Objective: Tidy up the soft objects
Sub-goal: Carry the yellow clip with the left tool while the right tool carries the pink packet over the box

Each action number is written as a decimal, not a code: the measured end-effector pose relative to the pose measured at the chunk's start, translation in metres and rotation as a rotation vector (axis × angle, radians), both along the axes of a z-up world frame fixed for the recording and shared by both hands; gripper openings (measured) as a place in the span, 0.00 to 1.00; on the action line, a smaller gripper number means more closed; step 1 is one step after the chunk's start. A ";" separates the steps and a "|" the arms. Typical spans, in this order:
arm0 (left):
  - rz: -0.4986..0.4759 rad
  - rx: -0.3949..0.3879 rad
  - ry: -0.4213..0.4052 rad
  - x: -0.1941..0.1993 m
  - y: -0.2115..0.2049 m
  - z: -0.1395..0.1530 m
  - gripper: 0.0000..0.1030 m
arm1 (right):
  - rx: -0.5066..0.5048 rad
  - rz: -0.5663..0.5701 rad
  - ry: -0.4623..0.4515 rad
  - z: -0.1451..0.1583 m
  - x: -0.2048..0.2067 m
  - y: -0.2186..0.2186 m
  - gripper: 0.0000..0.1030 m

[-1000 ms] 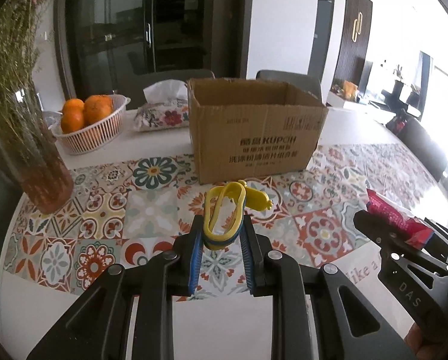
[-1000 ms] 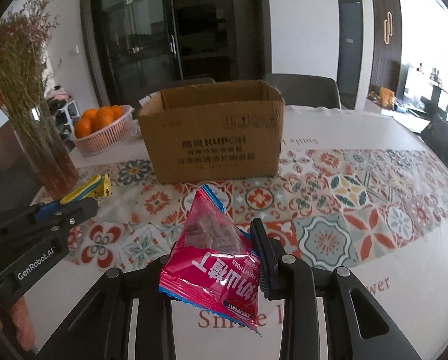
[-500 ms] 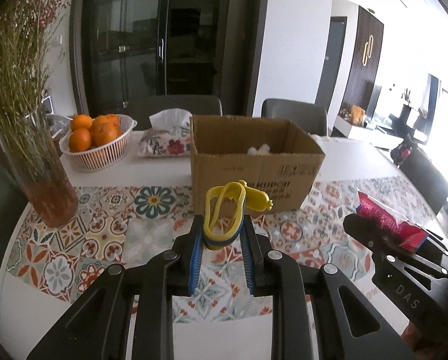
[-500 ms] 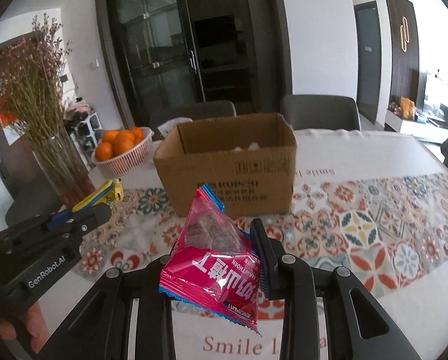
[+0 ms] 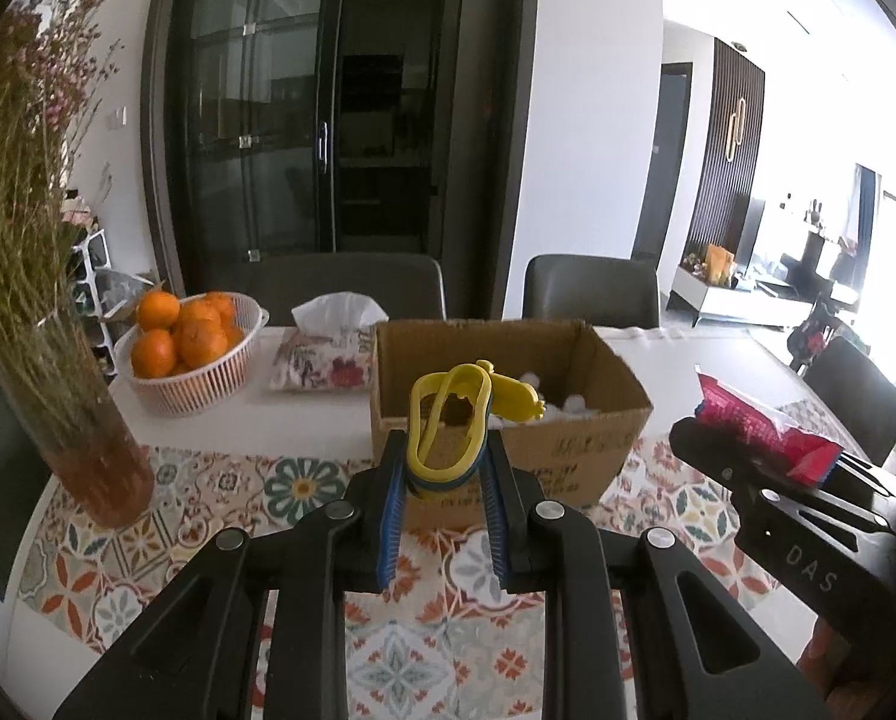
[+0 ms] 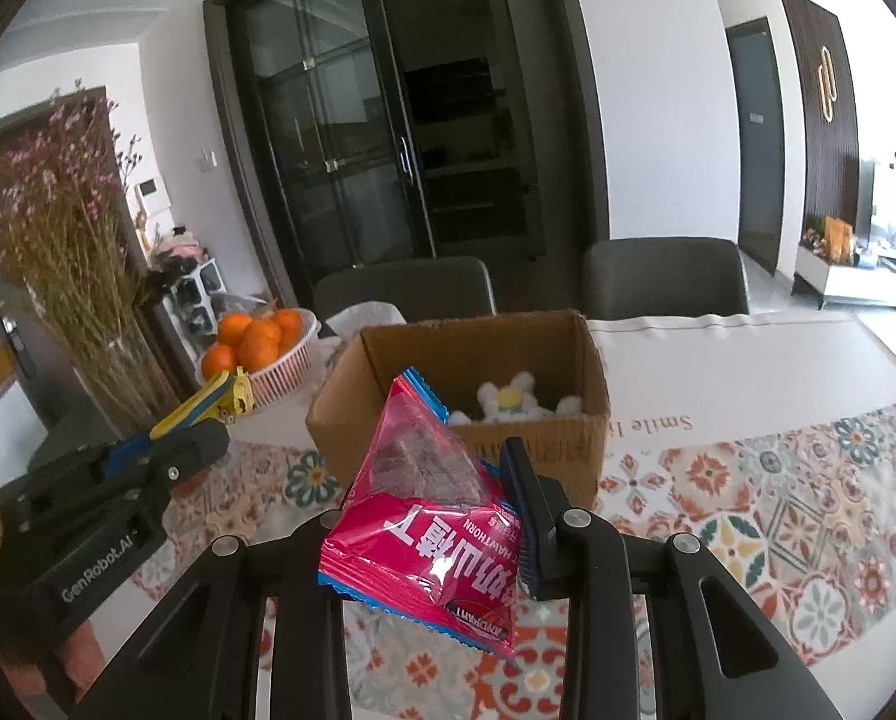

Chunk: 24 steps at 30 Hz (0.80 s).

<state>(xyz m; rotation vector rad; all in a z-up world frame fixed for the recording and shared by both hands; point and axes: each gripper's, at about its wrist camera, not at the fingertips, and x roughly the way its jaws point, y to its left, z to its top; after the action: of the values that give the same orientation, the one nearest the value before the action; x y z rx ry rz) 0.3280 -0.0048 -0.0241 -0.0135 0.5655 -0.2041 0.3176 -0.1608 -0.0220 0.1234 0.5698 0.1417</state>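
1. We find the left claw [image 5: 441, 480] clamped on a yellow rubber toy [image 5: 451, 420]. The toy sits upright between the blue pads [image 5: 389, 516] and is held in the air in front of the cardboard box [image 5: 568, 456].
2. We find the right claw [image 6: 441, 516] clamped on a red snack packet [image 6: 426, 528]. The packet's clear upper half shows a dark filling, and its printed lower edge hangs below the fingers. It too is held above the counter [image 6: 718, 372], on the near side of the box.
3. The box stands open on the counter, partly on a patterned runner [image 6: 778, 498]. In the right wrist view a white plush flower [image 6: 505, 399] with a yellow centre lies inside it, against the near wall.
4. Each claw shows in the other's view: the right one at the right edge of the left wrist view, the left one at the lower left of the right wrist view. They are held apart, side by side.
5. To the left of the box we note a white basket [image 5: 192, 387] of oranges [image 5: 177, 330], a floral tissue pack [image 5: 327, 354] and a glass vase [image 5: 81, 438] of dried flowers.
6. Two dark chairs [image 5: 592, 291] stand behind the counter.
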 end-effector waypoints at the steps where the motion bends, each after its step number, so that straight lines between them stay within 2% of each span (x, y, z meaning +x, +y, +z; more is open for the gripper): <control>1: -0.001 0.000 -0.004 0.003 -0.001 0.002 0.23 | 0.010 0.003 0.004 0.001 0.005 -0.002 0.32; 15: -0.018 -0.005 -0.013 0.058 -0.017 0.016 0.23 | 0.079 0.047 0.061 0.015 0.069 -0.017 0.32; 24: -0.027 0.004 0.020 0.098 -0.024 0.014 0.23 | 0.076 0.074 0.120 0.016 0.113 -0.019 0.32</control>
<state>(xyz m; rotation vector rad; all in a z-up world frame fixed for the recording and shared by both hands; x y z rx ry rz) 0.4255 -0.0288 -0.0103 -0.0038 0.5860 -0.2289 0.4305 -0.1802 -0.0062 0.1857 0.6896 0.2292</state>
